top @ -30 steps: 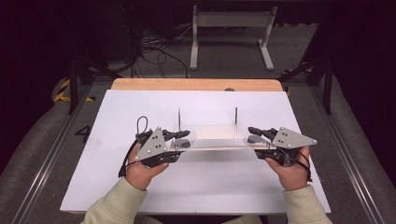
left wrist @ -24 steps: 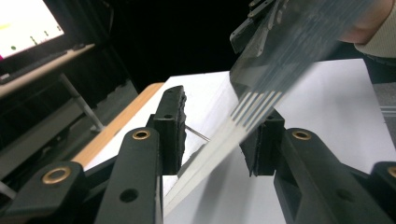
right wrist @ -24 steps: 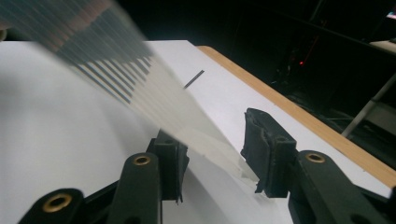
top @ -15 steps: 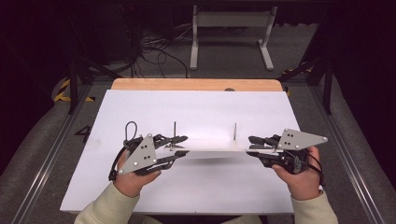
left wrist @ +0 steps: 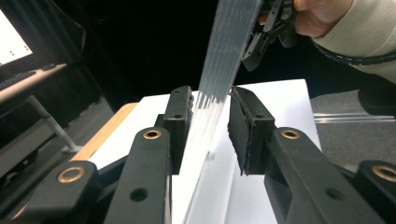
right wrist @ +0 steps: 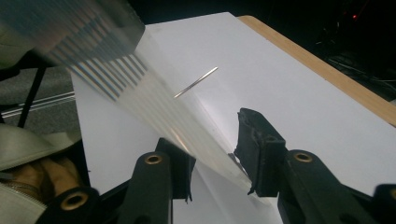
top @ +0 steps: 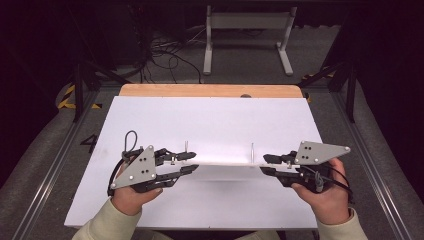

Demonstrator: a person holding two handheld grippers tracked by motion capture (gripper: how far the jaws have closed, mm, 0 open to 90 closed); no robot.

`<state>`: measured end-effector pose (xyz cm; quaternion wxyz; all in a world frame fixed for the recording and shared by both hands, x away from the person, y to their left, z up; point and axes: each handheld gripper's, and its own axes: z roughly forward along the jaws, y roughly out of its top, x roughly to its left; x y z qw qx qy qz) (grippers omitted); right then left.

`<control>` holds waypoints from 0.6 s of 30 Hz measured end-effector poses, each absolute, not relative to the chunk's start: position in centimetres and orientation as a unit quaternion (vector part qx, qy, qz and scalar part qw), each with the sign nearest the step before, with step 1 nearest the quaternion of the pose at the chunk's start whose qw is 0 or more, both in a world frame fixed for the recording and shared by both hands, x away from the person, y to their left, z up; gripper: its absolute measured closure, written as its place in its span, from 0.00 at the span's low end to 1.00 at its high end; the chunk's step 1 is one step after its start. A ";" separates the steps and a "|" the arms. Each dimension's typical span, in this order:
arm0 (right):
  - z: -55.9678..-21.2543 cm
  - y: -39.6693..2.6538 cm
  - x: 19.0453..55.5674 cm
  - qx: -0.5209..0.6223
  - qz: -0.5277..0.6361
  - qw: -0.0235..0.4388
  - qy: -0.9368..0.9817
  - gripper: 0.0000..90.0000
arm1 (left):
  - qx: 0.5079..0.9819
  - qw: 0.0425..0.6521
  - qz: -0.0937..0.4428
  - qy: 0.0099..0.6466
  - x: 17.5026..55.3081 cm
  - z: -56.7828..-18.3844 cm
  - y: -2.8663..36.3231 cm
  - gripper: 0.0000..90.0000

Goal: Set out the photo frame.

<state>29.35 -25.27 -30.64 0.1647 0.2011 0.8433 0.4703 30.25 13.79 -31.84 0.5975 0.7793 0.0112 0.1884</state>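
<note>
thin clear ribbed sheet (left wrist: 219,88) over smooth white table (top: 210,120).

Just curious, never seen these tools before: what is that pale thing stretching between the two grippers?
In the high view, a clear ribbed plastic panel bearing two thin metal pins spans from the left gripper to the right gripper.

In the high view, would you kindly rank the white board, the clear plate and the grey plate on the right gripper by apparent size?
1. White board: largest by far.
2. Clear plate, spanning both grippers: next, though its transparent edges are hard to trace.
3. Grey plate atop the right gripper: smallest.
</note>
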 end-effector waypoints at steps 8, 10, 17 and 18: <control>-30.7 -25.4 29.8 0.193 0.499 0.171 0.827 0.71 | 0.773 0.608 0.178 0.027 30.9 -32.0 14.2 0.79; -30.8 -25.5 29.9 0.192 0.508 0.168 0.823 0.71 | 0.772 0.611 0.175 0.029 31.0 -32.0 14.2 0.78; -31.3 -25.8 30.5 0.195 0.537 0.180 0.801 0.69 | 0.751 0.635 0.171 0.059 32.1 -32.4 14.5 0.75; -31.4 -25.8 30.7 0.197 0.542 0.182 0.796 0.68 | 0.750 0.634 0.174 0.065 32.3 -32.5 14.6 0.74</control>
